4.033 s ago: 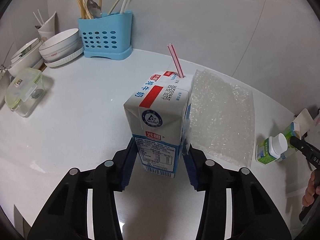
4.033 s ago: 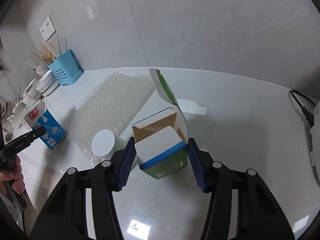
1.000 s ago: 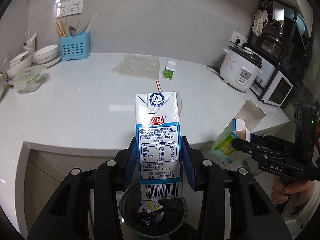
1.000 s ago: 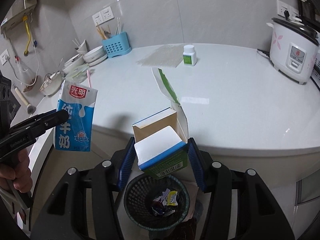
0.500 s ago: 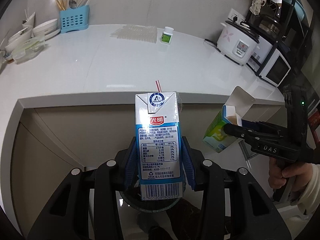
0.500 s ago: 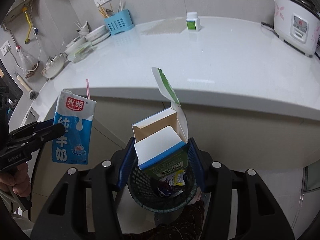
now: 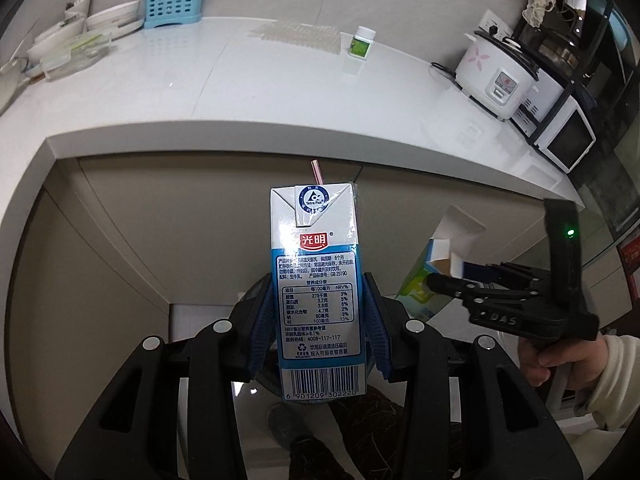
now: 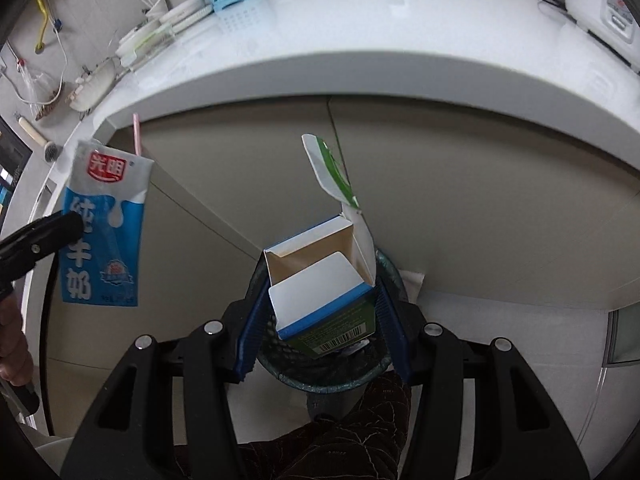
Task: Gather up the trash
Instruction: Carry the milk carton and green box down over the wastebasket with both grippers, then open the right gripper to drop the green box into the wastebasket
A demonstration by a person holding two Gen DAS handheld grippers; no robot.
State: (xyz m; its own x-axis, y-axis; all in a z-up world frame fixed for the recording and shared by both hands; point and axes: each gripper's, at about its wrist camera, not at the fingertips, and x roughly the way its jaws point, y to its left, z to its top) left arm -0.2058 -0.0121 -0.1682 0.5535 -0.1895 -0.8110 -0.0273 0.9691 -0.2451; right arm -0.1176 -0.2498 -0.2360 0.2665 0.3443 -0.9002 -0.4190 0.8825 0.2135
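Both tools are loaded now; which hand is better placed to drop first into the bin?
Right, probably. Its tool holds the open green box directly above the mesh bin. The left tool's milk carton hides most of the bin.

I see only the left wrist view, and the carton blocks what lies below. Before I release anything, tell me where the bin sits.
Observer: In the right wrist view, a dark mesh bin stands on the floor, right under the green box held by the right gripper.
Operator: Now place my milk carton against it.
Observer: In that view it shows left of the bin, with the cabinet front behind it. I cannot judge the depth.
Operator: Report the box's inside.
Observer: Its top flap stands open, and the part of the inside that I can see holds nothing.
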